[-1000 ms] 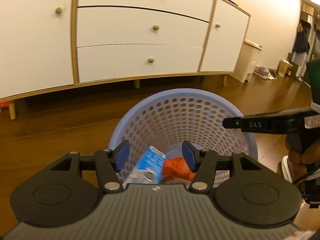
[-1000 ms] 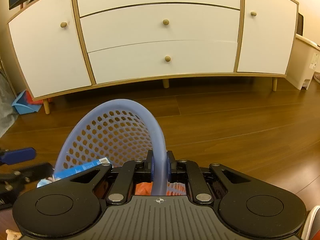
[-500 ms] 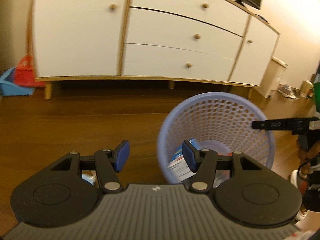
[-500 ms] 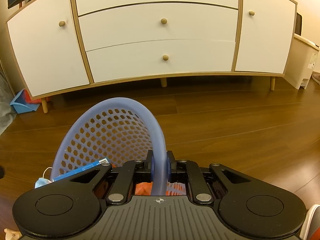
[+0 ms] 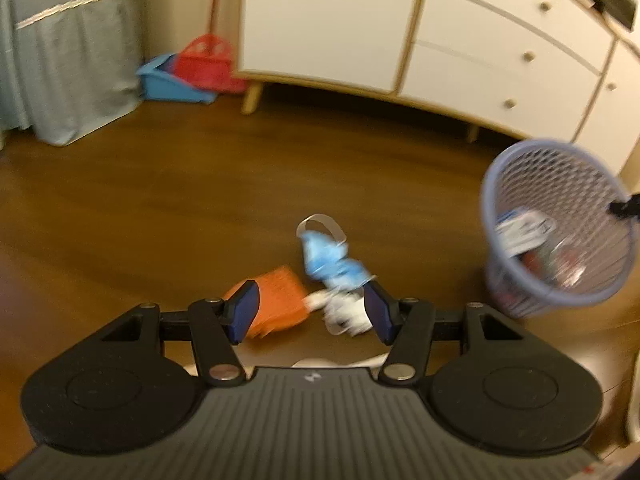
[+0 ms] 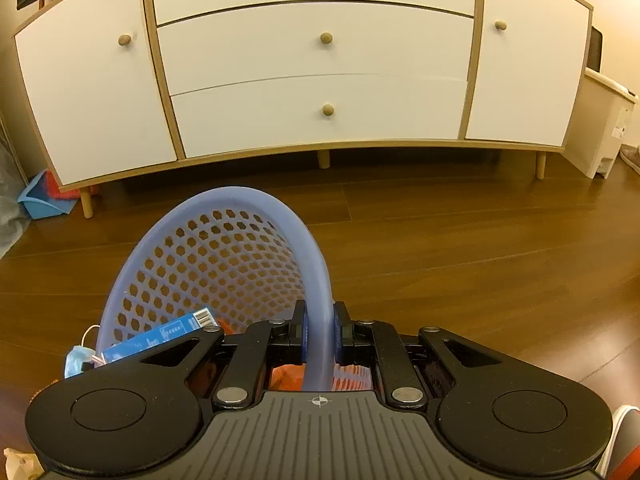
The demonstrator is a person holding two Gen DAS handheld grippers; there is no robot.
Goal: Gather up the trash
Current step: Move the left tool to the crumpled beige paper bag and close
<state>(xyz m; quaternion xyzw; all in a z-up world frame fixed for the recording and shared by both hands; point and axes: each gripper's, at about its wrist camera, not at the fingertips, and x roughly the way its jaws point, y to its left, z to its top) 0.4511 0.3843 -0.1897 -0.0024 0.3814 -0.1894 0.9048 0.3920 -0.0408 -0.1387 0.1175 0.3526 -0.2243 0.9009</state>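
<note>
My left gripper (image 5: 311, 314) is open and empty, low over the wooden floor. Ahead of its fingers lie a crumpled blue face mask (image 5: 330, 258), an orange wrapper (image 5: 278, 306) and a white crumpled scrap (image 5: 344, 314). The lilac mesh basket (image 5: 560, 232) stands at the right in the left wrist view, with a blue-and-white carton and other trash inside. My right gripper (image 6: 319, 338) is shut on the basket (image 6: 224, 264) rim. A blue carton (image 6: 160, 336) pokes out of it, and the face mask (image 6: 76, 360) shows on the floor beside it.
A white sideboard (image 6: 320, 60) on wooden legs runs along the wall behind. A blue dustpan (image 5: 172, 82) with a red brush (image 5: 206, 62) sits by a grey curtain (image 5: 68, 52) at the left. A white bin (image 6: 608, 128) stands at the right.
My left gripper has swung left and down, away from the basket's opening to the trash on the floor. The right gripper has kept its hold on the rim without moving.
</note>
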